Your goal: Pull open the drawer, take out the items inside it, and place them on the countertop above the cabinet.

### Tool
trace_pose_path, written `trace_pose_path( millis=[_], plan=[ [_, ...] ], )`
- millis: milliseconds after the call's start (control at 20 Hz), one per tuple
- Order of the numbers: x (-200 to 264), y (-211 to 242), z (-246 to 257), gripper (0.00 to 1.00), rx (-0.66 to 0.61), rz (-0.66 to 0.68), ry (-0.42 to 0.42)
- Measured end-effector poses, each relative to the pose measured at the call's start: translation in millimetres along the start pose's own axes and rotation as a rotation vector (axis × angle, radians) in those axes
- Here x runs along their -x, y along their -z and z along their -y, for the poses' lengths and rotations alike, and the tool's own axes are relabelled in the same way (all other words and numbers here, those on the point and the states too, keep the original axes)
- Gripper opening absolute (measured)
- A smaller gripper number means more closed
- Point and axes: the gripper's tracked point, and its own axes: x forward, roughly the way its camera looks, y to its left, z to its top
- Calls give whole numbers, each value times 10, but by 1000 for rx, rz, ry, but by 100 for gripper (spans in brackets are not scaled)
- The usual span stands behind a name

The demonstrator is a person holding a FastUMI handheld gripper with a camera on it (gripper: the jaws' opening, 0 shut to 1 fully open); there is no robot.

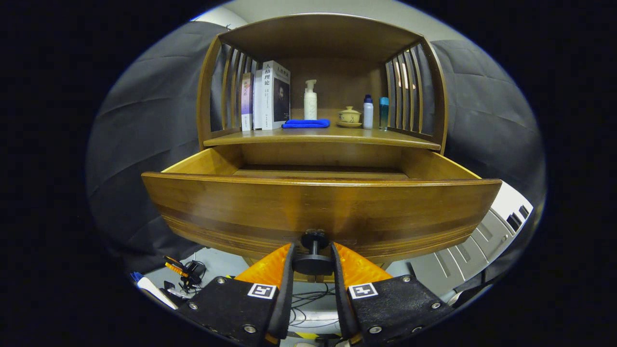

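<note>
On countertop (318,136): perhaps three books (266,96); tongs (312,262) grip knob (313,260).

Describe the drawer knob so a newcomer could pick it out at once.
Start at the wooden cabinet and drop to its pulled-out drawer. Low on the middle of the drawer's curved front sits the knob, between the fingers of the gripper, which press its sides. It is the only dark round fitting on that panel.

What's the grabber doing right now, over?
Gripper shut on the drawer knob. Drawer pulled open; inside hidden behind its front. Blue cloth, books, bottles already on countertop. Nothing in the way.
</note>
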Motion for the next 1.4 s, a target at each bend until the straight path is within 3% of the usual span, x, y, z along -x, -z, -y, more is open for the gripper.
trace_pose_path(
  millis=[550,850,1100,1400],
  plan=[
    [145,67,-39,41,-10,-28,-38],
    [316,-99,27,58,-50,27,-23],
    [514,-528,62,95,-98,120,-39],
    [466,-975,391,95,-94,119,75]
  ],
)
